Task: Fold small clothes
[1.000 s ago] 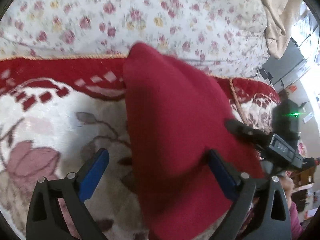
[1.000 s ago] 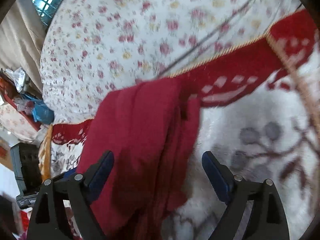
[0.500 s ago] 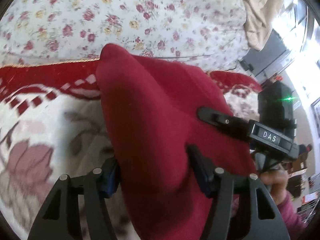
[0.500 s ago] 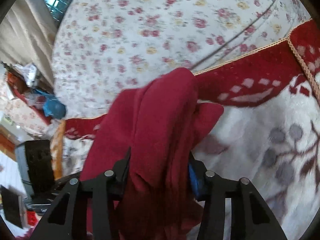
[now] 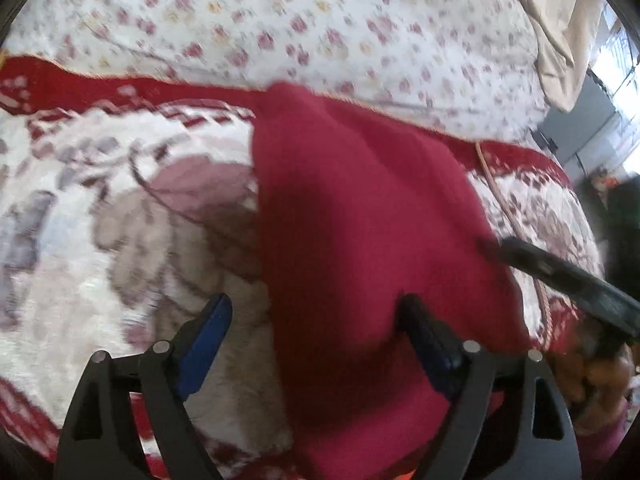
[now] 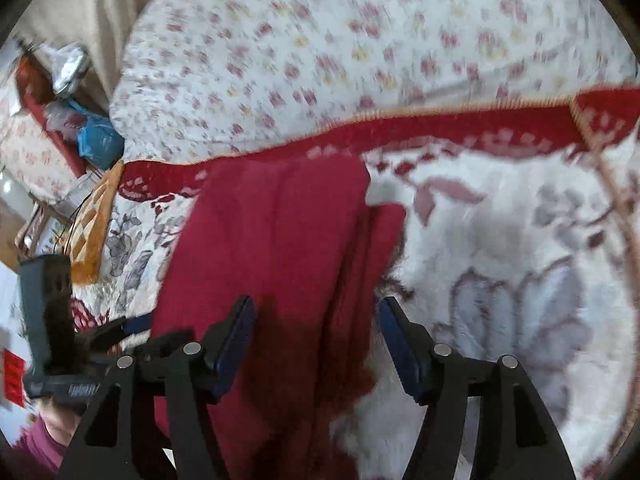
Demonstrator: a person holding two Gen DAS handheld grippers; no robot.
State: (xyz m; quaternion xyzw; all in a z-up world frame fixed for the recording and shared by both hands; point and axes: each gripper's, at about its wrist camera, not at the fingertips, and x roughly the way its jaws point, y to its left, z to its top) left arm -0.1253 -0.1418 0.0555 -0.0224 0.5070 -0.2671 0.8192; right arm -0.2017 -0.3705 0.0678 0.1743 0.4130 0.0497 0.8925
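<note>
A: What takes up the most room?

B: The white quilt with small red and yellow flowers (image 5: 320, 28), running from ten to two o'clock. Below it lies the plush cream rug with a red border and grey-pink leaves (image 5: 100, 240).

A: And the clothing?

B: The dark red knitted garment (image 5: 360, 240) lies folded on that rug, stretching from twelve to six o'clock in both views, with a narrower layer at its three o'clock edge in the right view.

A: The grippers?

B: The left gripper (image 5: 316, 320) has its blue pads apart and opening, the cloth between them and against the right-hand pad. The right gripper (image 6: 314, 324) is likewise opening, its pads astride the garment's near end.
</note>
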